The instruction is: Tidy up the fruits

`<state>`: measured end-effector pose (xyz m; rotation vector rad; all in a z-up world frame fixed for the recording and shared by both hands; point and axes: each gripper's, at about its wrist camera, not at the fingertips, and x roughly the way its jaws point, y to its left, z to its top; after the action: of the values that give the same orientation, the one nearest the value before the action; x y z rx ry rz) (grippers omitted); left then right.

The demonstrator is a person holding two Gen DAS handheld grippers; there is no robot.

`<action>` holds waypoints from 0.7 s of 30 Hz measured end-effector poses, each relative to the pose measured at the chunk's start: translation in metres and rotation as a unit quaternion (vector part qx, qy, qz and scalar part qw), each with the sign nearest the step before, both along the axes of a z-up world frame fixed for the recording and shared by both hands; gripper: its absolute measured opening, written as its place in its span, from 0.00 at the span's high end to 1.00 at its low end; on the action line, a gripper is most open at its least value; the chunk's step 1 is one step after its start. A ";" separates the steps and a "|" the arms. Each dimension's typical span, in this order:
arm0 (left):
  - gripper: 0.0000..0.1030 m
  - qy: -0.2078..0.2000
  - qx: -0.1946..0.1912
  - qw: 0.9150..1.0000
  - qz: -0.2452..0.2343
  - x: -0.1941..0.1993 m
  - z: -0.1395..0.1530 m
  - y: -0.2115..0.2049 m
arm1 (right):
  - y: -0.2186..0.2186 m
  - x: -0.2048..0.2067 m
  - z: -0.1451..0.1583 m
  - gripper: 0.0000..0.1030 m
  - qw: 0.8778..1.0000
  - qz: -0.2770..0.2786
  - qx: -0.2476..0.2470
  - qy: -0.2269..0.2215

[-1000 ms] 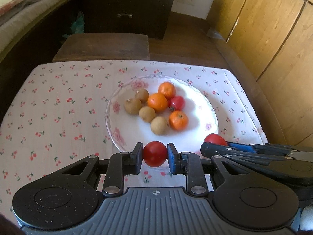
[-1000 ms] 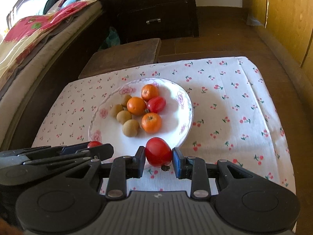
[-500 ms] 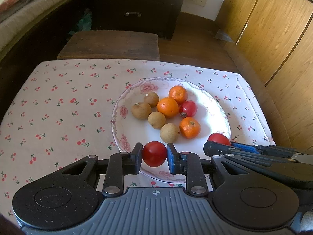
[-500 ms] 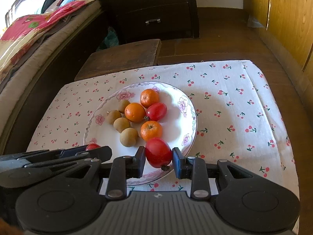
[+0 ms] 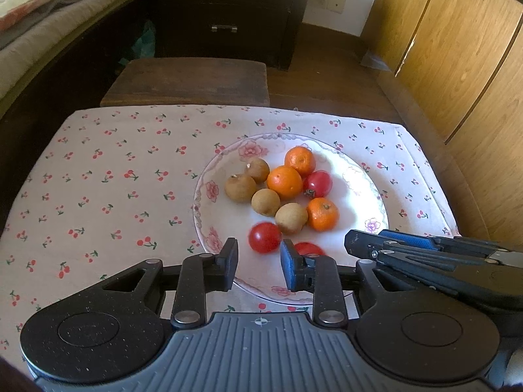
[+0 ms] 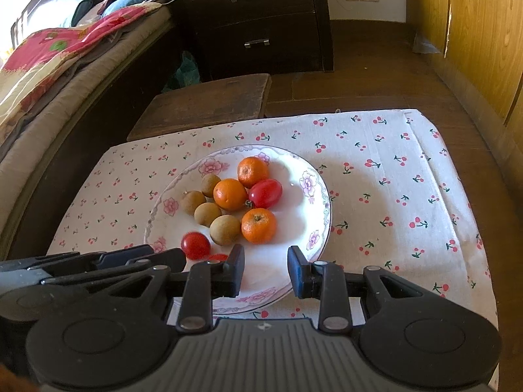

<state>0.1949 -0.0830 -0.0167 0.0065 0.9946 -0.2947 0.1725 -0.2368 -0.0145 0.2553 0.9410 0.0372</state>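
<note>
A white floral plate [image 5: 359, 176] [image 6: 313, 183] on the cherry-print cloth holds three oranges [image 5: 284, 182] [image 6: 230, 194], several brown longans [image 5: 240, 187] [image 6: 225, 229] and a red tomato [image 5: 317, 183] [image 6: 265, 192]. My left gripper [image 5: 258, 263] is open; a round red tomato [image 5: 264, 237] [image 6: 195, 245] lies on the plate just beyond its fingertips. A second red tomato [image 5: 307, 249] [image 6: 218, 257] lies beside it, partly hidden by a finger. My right gripper [image 6: 265, 269] is open and empty over the plate's near edge.
The small table's cherry-print cloth [image 5: 114, 176] [image 6: 392, 176] extends left and right of the plate. A dark wooden stool [image 5: 186, 80] stands behind the table, a dark dresser [image 6: 261, 16] beyond it, a bed [image 6: 49, 65] at left, wooden cabinets [image 5: 457, 49] at right.
Both grippers have opened and let go of their red tomatoes, which now lie on the near part of the plate. Both grippers moved forward over the plate's edge.
</note>
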 end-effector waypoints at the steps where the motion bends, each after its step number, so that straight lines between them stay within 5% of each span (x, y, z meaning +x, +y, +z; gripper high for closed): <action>1: 0.62 -0.002 0.000 1.000 0.000 0.000 0.001 0.000 | 0.000 -0.001 0.001 0.69 1.000 -0.001 0.000 -0.001; 21: 0.24 -0.064 0.041 0.997 0.011 -0.037 0.027 0.015 | 0.007 -0.037 0.026 0.69 1.000 -0.006 -0.009 -0.026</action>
<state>0.1578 -0.0681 0.0100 0.0880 0.8791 -0.2293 0.1352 -0.2302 0.0113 0.2432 0.8880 0.0239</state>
